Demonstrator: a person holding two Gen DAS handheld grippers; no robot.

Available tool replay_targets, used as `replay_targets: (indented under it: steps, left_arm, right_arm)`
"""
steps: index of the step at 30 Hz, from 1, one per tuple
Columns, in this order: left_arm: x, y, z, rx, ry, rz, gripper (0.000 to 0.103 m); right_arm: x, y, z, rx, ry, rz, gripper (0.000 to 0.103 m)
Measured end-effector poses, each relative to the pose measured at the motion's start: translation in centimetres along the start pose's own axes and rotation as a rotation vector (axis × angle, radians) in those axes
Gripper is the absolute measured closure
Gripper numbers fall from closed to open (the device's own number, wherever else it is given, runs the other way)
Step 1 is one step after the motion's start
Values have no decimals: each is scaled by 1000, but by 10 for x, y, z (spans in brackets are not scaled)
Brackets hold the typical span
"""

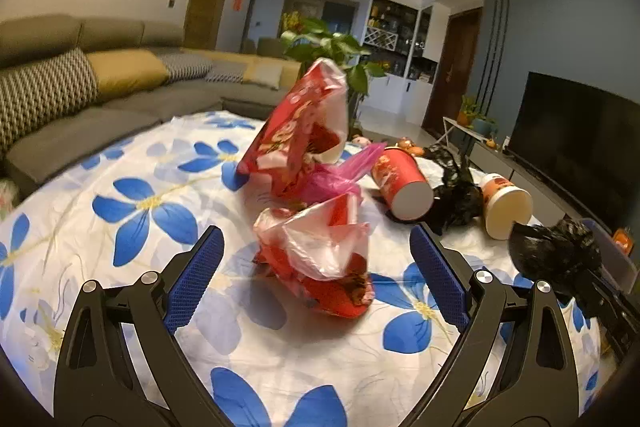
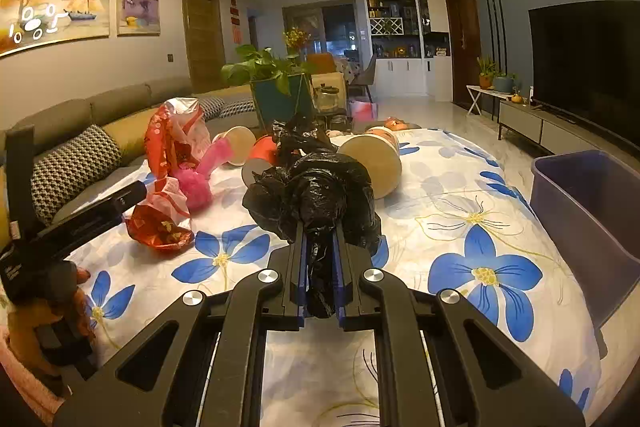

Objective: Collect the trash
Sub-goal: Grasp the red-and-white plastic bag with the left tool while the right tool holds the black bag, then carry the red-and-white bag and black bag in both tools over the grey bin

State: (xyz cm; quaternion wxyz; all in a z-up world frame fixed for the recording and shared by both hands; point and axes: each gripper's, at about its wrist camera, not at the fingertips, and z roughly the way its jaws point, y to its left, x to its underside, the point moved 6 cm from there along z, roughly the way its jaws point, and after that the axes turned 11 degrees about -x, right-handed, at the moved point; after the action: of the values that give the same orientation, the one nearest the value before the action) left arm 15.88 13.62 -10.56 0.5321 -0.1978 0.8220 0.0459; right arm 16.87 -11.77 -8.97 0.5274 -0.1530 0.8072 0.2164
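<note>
Two grippers over floral cloth. Right gripper clenched on crumpled black bag, held above cloth, left of purple bin. Left gripper spread wide, straddling red-and-clear wrapper lying on cloth. Advice: carry black bag right, clear over bin rim, release only once inside; close left low on wrapper bulk, not loose film.
</note>
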Motion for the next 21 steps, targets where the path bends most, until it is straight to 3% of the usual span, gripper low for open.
replay_targets:
  steps: [2,7,10,13,21]
  left_arm:
    - [2,3,6,4,25,-7,17]
    - [14,2,25,40,132,6,56]
    - [17,1,24,61,144,6,67]
    - [17,-1,19,55,132,21,74]
    - [7,-12,-30,98,47,22,75]
  right_arm:
    - [0,0,0,-4,-4,-1,91]
    - [0,4,-1,-16,-6,-4,91]
    - [-2,4,-3,-16,-10,-9,91]
    - [-2,5,-6,-17,-15,-12,91]
    - [-5,8,-19,-14,-35,-24,91]
